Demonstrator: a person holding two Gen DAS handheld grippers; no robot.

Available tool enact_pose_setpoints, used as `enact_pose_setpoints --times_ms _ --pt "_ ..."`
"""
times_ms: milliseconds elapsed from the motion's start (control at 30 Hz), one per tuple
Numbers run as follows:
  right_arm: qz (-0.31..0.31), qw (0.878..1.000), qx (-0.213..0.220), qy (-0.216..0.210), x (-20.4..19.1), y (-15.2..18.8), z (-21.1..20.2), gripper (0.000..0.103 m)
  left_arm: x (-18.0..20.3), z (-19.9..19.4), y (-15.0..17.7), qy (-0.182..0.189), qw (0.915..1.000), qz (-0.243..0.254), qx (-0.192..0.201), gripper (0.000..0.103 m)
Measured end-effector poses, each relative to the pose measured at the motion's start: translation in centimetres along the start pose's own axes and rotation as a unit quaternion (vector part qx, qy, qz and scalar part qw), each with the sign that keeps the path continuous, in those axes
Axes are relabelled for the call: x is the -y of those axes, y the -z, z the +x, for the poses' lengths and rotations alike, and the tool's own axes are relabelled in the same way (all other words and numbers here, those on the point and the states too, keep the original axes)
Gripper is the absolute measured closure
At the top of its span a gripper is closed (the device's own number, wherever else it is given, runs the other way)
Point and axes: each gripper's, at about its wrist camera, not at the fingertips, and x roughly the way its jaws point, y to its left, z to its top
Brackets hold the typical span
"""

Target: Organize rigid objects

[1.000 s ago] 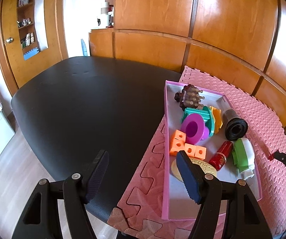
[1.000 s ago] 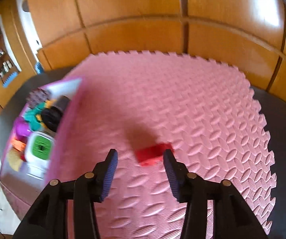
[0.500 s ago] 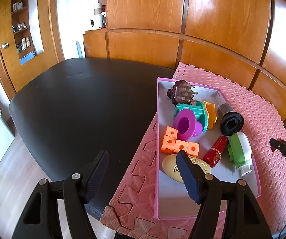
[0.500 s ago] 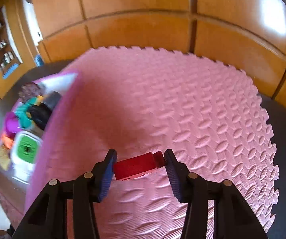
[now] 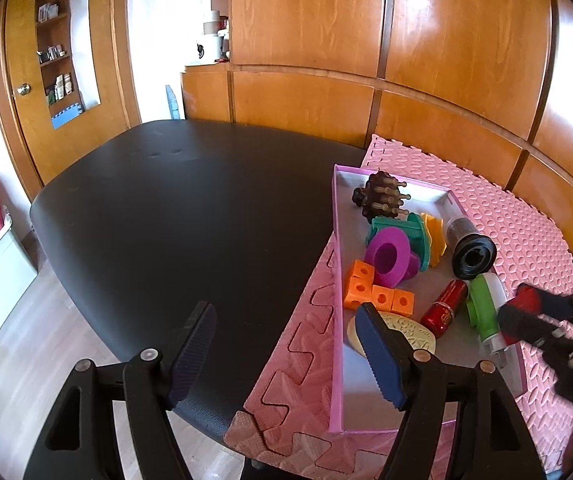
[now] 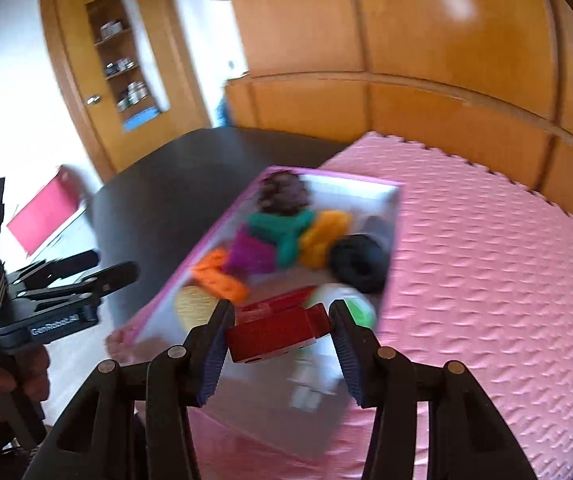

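Red block (image 6: 276,334) clamped between right gripper (image 6: 280,346) fingers, low centre of right view, above pink tray (image 6: 390,276) near end. Left gripper (image 5: 286,354) spread wide, holding nothing, at bottom of left view over table (image 5: 174,216) edge.

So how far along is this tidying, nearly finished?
Looks close. Done: the pink tray already holds the orange blocks, purple ring, black cylinder and others. In hand: the right gripper carries a red block above the tray's near end. Left: setting it in. The left gripper is open, holding nothing. No other loose items show on the pink mat.
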Motion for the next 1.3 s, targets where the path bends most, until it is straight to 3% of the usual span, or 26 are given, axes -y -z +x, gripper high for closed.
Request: enact_pose_setpoints --times_ms 133,367,533,733,833,900,967,1133,1300 --pt "-0.015 0.999 -0.03 -0.007 -2.1 0.3 2.1 0.054 -0.3 -0.1 0.2 -0.002 1.0 -0.002 0.0 0.03" --pt "-0.028 0.997 -0.07 0.024 -2.7 0.9 5.4 0.053 -0.9 0.2 0.4 -0.005 0.9999 -0.007 -0.005 0.028" --pt "-0.001 0.998 -0.058 0.013 -2.2 0.6 5.4 0.052 -0.7 0.0 0.4 -0.006 1.0 -0.005 -0.004 0.022" --pt "0.019 1.0 -0.008 0.013 -2.0 0.2 2.3 0.046 -0.4 -0.6 0.4 -0.01 0.9999 -0.002 0.007 0.012" --pt "0.038 0.998 0.022 0.043 -1.6 0.0 0.8 0.046 0.0 -1.0 0.5 -0.005 0.9999 0.001 0.011 0.011" --pt "0.055 0.996 0.034 0.063 -1.2 0.0 0.2 0.046 0.4 -1.4 0.6 -0.002 0.9999 0.002 0.014 0.002" --pt "0.072 0.993 0.042 0.088 -0.8 0.3 -0.3 0.046 0.8 -1.9 0.8 0.002 0.9998 0.003 0.017 0.0" --pt "0.091 0.987 0.036 0.129 -0.4 1.4 -0.6 0.046 2.1 -2.8 1.4 0.012 0.9996 0.015 0.02 0.0" --pt "0.09 0.986 0.032 0.14 -0.8 2.2 -0.5 0.046 2.7 -3.8 1.9 0.01 0.9993 0.019 0.03 0.0"
